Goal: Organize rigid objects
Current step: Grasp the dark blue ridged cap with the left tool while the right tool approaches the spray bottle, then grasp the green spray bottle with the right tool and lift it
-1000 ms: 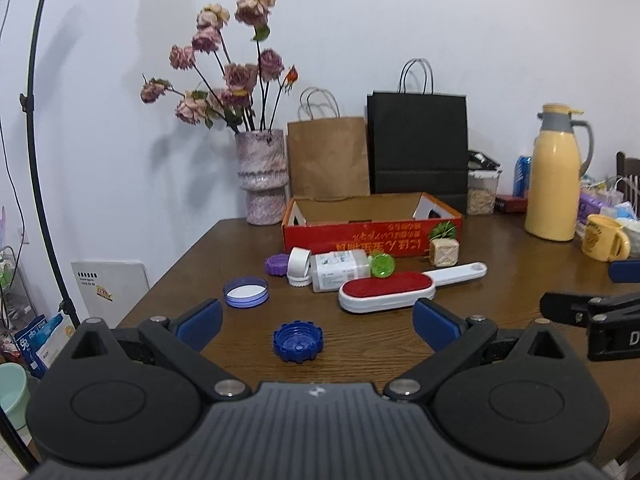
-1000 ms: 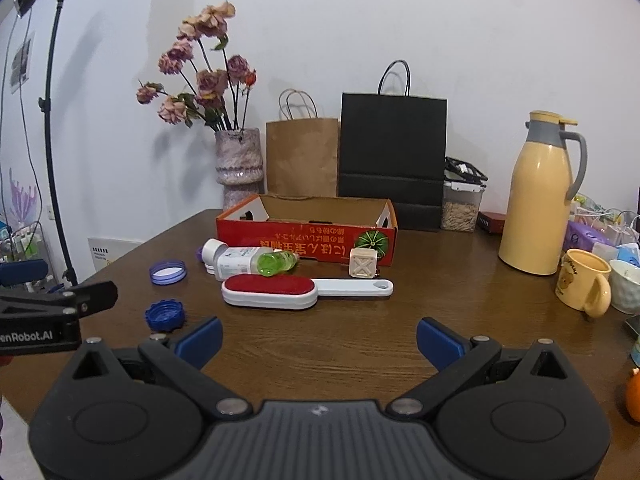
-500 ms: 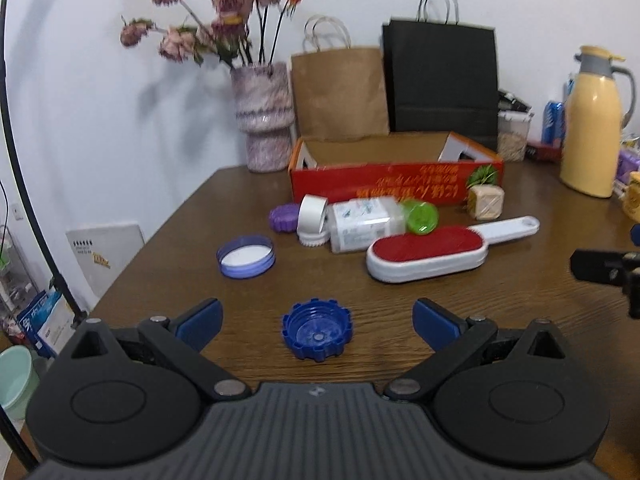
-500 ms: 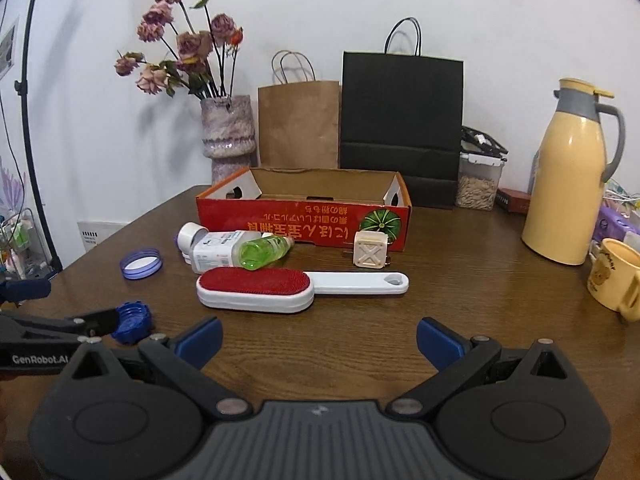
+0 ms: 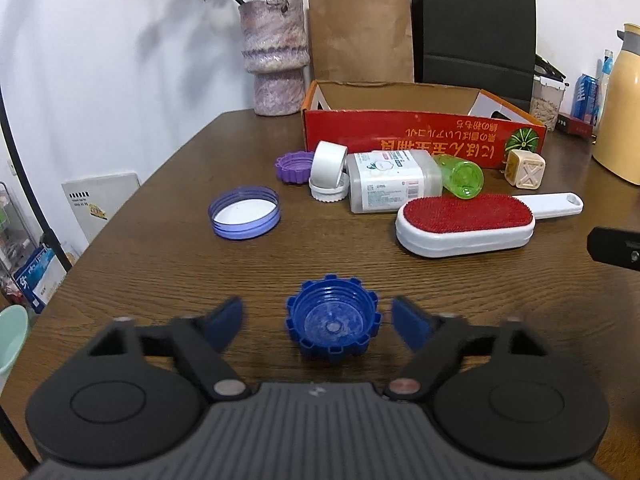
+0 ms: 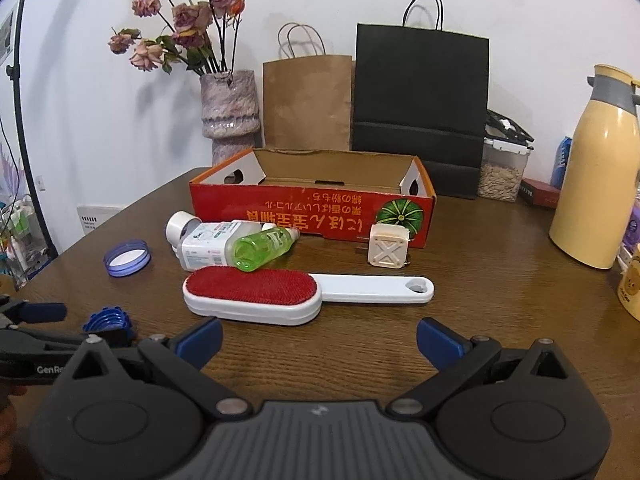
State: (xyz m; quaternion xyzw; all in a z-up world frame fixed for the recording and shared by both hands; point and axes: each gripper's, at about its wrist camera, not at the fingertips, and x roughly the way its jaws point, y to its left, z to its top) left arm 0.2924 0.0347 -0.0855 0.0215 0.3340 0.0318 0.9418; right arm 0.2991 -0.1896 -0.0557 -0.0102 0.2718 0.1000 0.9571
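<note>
A dark blue ridged cap [image 5: 332, 322] lies open side up on the brown table, between the fingers of my left gripper [image 5: 317, 317]. The jaws are closing, with a small gap on each side of the cap. My right gripper [image 6: 320, 338] stands open just short of the red-and-white lint brush [image 6: 252, 292], nothing between its fingers. Beyond the brush lie a white bottle [image 5: 392, 186], a green bottle [image 5: 460, 176], a purple cap [image 5: 294, 166], a lilac lid [image 5: 244, 212] and a cream cube plug [image 5: 526, 168]. An open red cardboard box [image 5: 420, 136] stands behind them.
A vase with dried roses [image 6: 228, 108], a brown paper bag [image 6: 308, 100] and a black bag [image 6: 420, 92] line the wall. A yellow thermos [image 6: 596, 184] and a mug [image 6: 630, 284] stand at the right. The table's left edge [image 5: 120, 216] drops to floor clutter.
My left gripper has moved forward and down until the blue cap sits between its fingers, and its jaws have narrowed. My right gripper has come closer to the lint brush.
</note>
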